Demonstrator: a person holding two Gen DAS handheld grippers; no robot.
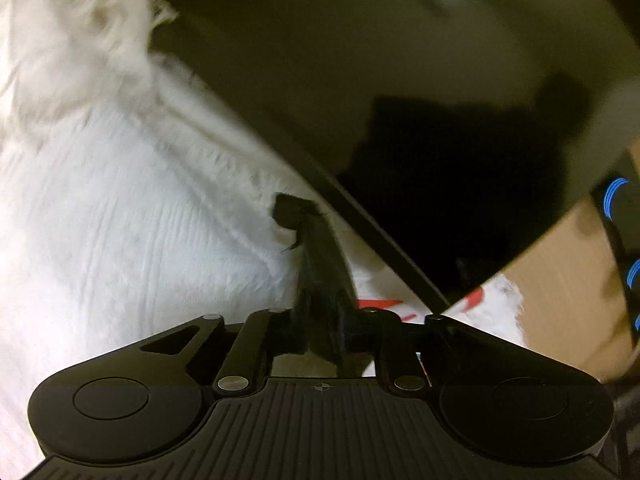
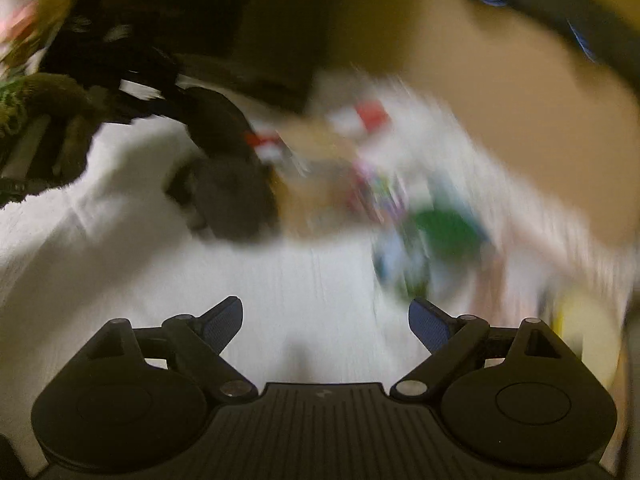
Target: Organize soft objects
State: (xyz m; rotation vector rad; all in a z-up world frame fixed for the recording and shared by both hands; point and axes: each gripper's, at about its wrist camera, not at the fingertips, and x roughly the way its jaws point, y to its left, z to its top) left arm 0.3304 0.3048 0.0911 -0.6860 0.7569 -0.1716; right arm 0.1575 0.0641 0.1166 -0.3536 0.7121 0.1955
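Note:
A white fluffy cloth (image 1: 120,208) with a fringed edge fills the left of the left wrist view. My left gripper (image 1: 289,210) is shut, its black fingers pressed together and their tips pinching that cloth at its fringe, where the fabric puckers. In the heavily blurred right wrist view, my right gripper (image 2: 328,326) stands open over the white cloth (image 2: 280,272), with nothing between its blue pads (image 2: 224,324). Ahead of it lie a dark grey plush lump (image 2: 236,196) and a blurred heap of colourful soft things (image 2: 404,200), one of them green (image 2: 444,232).
A cardboard box wall (image 2: 500,120) rises at the right; cardboard (image 1: 560,280) also shows by the left gripper. A dark smooth surface (image 1: 360,60) with a black rim runs beside the cloth. A brown and green plush (image 2: 44,96) sits far left, a red and white item (image 1: 384,304) near the box.

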